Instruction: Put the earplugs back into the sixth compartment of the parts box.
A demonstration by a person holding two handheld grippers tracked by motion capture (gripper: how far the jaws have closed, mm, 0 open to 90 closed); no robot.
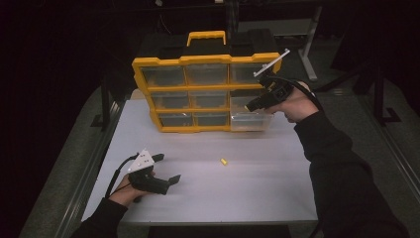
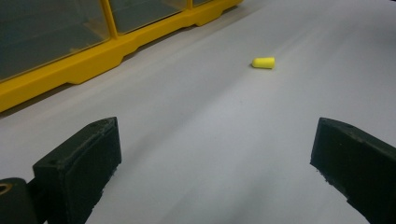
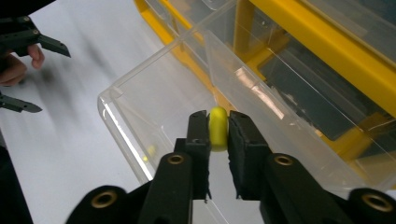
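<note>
My right gripper (image 1: 249,106) hangs over a clear drawer (image 1: 253,122) pulled out of the lower right of a yellow organiser (image 1: 205,60). Between its pads it holds a yellow earplug (image 3: 217,135); the right gripper (image 3: 217,117) is shut on it, just above the drawer's open inside (image 3: 112,93). A second yellow earplug (image 1: 224,161) lies loose on the white table. My left gripper (image 1: 168,168) rests near the table's front left, jaws wide apart with nothing between them. In the left gripper view, the loose earplug (image 2: 264,62) lies well ahead of the left gripper (image 2: 215,158).
The organiser (image 2: 93,65) stands upright at the table's far side, with several clear drawers and a yellow handle (image 1: 206,35). The white table (image 1: 257,193) ends at a metal rail on the left. The other hand and its gripper (image 3: 28,42) appear far off in the right gripper view.
</note>
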